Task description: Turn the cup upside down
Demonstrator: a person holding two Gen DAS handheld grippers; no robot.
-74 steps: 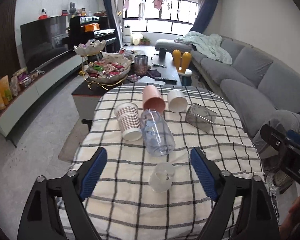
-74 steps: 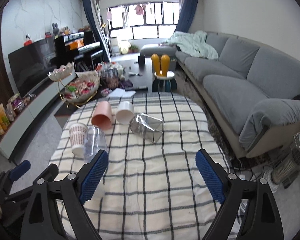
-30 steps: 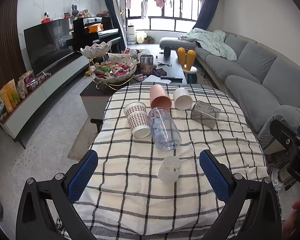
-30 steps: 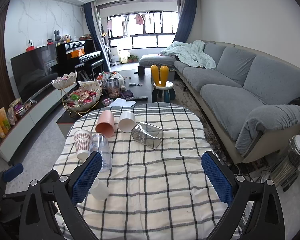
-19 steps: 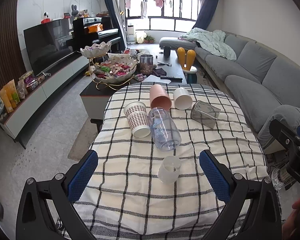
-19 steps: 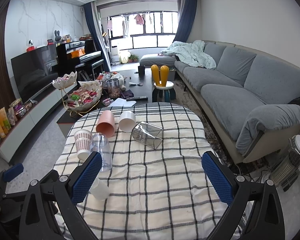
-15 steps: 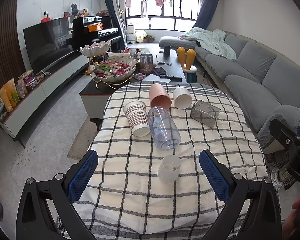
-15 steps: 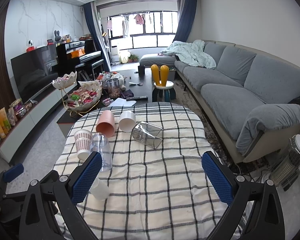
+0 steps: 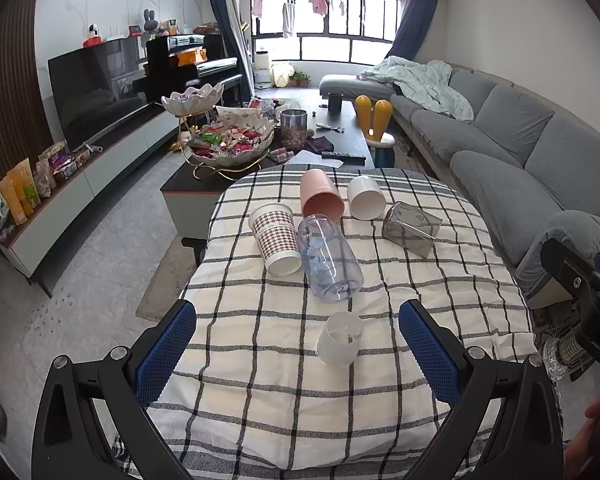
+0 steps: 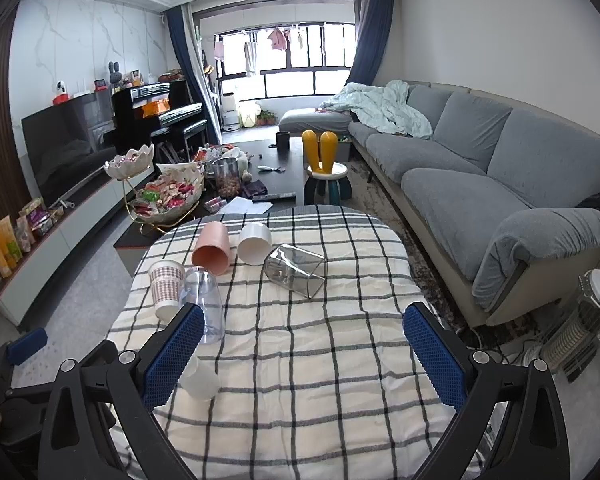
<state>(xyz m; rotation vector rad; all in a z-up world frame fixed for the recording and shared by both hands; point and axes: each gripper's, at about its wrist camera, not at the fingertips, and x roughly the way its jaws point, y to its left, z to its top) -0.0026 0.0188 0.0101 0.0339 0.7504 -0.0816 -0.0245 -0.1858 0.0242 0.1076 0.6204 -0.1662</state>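
Checked cloth covers the table (image 9: 260, 412), which is set in a living room with a grey sofa (image 9: 500, 148) along one side. Near the front edge of the table a small frosted white cup (image 9: 339, 339) is seen, translucent and plain, with its flat base turned up and its wider rim pressed on the cloth. Its long axis is close to upright, tilted slightly. It is seen again in the right wrist view (image 10: 201, 379), just beside the blue pad of one finger.

The left gripper (image 9: 298, 350) is spread wide, nothing is held, and the cup is framed between its fingers without being touched. The right gripper (image 10: 300, 354) is likewise spread wide and empty, with only cloth between its pads.

Farther back, a clear bottle (image 9: 330, 264), a patterned paper cup (image 9: 276, 240), a pink cup (image 9: 321, 200), a white cup (image 9: 366, 202) and a grey glass (image 9: 412, 226) are laid on their sides.
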